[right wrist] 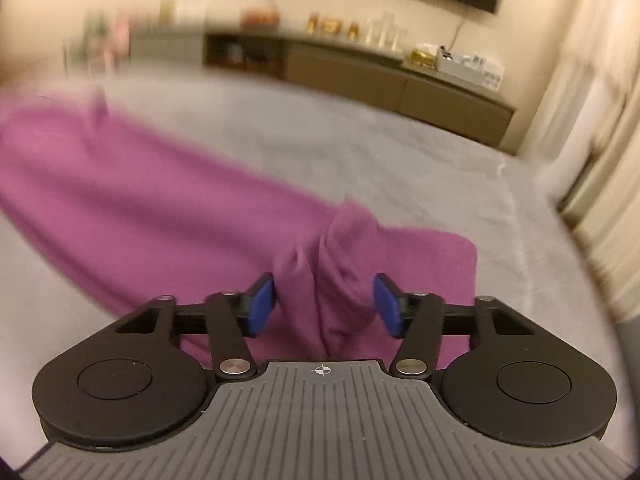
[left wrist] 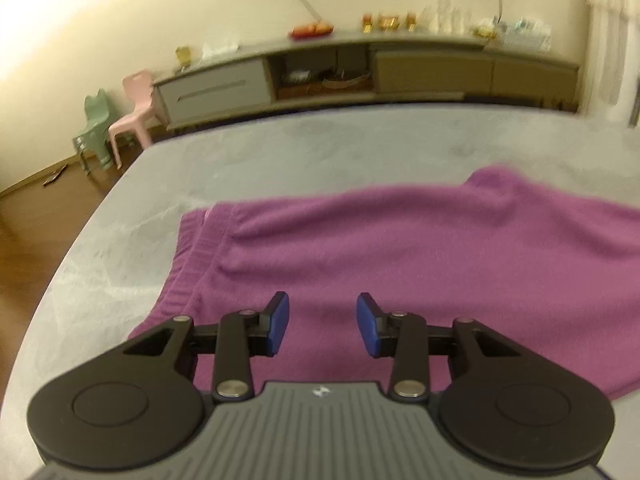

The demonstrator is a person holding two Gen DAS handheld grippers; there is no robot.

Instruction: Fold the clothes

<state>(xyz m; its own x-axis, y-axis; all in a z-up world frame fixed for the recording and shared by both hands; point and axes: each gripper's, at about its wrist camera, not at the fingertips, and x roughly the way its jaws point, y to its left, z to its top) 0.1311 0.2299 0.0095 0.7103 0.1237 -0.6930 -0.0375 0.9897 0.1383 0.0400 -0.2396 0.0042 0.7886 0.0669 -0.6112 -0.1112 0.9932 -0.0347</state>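
Observation:
A purple knit garment [left wrist: 400, 240] lies spread across the grey bed [left wrist: 280, 152], its ribbed hem at the left. My left gripper [left wrist: 323, 320] hovers over the garment's near part, open, with flat cloth below and nothing between its blue pads [left wrist: 278, 322]. In the right wrist view the same garment [right wrist: 140, 184] runs from the far left to the near right on the bed [right wrist: 320, 132]. My right gripper [right wrist: 324, 304] is open around a raised, bunched ridge of the purple cloth [right wrist: 340, 248] that stands between its pads [right wrist: 262, 306]. The picture is blurred.
Past the bed's far edge a long low cabinet [left wrist: 360, 68] with small items on top lines the wall. A pink chair [left wrist: 132, 112] and a green chair [left wrist: 96, 128] stand on the wooden floor [left wrist: 24, 232] at the left. Curtains [right wrist: 592, 160] hang at the right.

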